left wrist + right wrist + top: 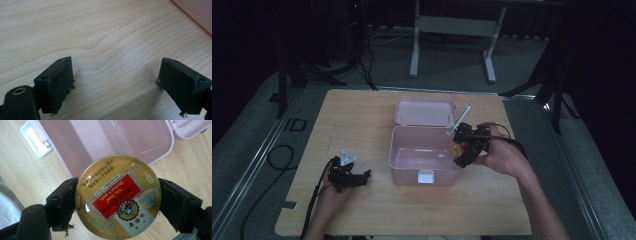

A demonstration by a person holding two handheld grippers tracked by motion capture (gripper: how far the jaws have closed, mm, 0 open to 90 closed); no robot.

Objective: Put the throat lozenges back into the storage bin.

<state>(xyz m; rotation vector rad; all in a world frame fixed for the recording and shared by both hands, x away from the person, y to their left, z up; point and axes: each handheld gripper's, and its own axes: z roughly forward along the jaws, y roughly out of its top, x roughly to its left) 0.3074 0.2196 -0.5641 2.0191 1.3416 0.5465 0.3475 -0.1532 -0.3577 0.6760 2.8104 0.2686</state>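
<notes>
My right tongs (117, 200) clamped on round candy tin (118, 197), 2 jaws gripping its sides, held over pink box (120, 142) right rim. Left tongs (115, 82) spread wide, holding nothing, low over tabletop (100, 32).

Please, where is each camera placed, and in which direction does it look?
High view: above the person's side, looking down at the table, both forearms in sight.
Left gripper view: on the left gripper, open over bare wood.
Right gripper view: on the right gripper, holding a candy tin.
Shared: the pink box.
</notes>
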